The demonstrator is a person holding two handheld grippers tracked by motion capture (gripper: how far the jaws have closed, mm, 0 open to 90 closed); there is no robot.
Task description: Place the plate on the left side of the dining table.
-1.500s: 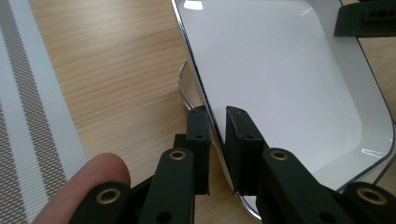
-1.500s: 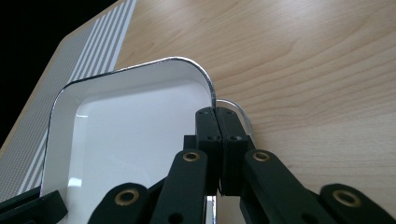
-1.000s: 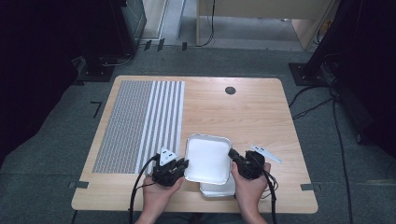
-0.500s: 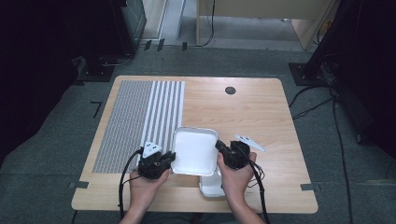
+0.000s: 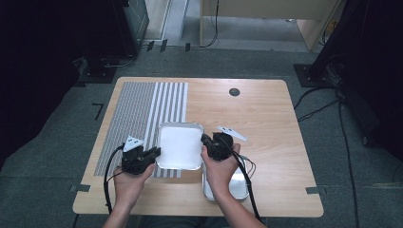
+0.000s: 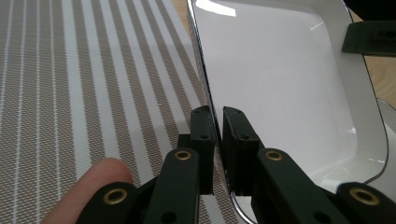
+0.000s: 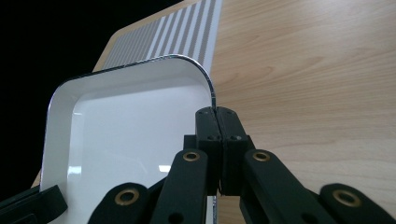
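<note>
tray [image 5: 179, 145]: white, rimmed, carried between both grippers — now over the right edge of the striped placemat [image 5: 142, 114], overlapping onto bare wood of the table [image 5: 266, 109]
left gripper [image 5: 153, 153]: clamped on the tray's left rim; in the left gripper view [image 6: 218, 135] rim pinched thin between the black pads, jaws nearly together
right gripper [image 5: 207, 141]: clamped on the tray's right rim; in the right gripper view [image 7: 216, 122] pads pressed flat together with the rim edge rising between them
second tray [image 5: 232, 183]: same sort, resting on the table near the front edge, under the right forearm, untouched
change since a second ago: tray was stacked over the second tray near front centre; now shifted left and away from it — second tray uncovered, both hands moved left with the load
grip change: none to speak of, both jaws tight on the rims throughout
tilt: roughly level in the high view, exact height above the mat hard to judge
meaning for the task: top tray separated from the stack and in transit toward the placemat; likely a two-handed place onto the mat
remaining: centre over the stripes, lower flat, release both rims; second tray probably next
risk: thin-rim pinch on both sides — uneven lowering could twist the tray out of one grip
</note>
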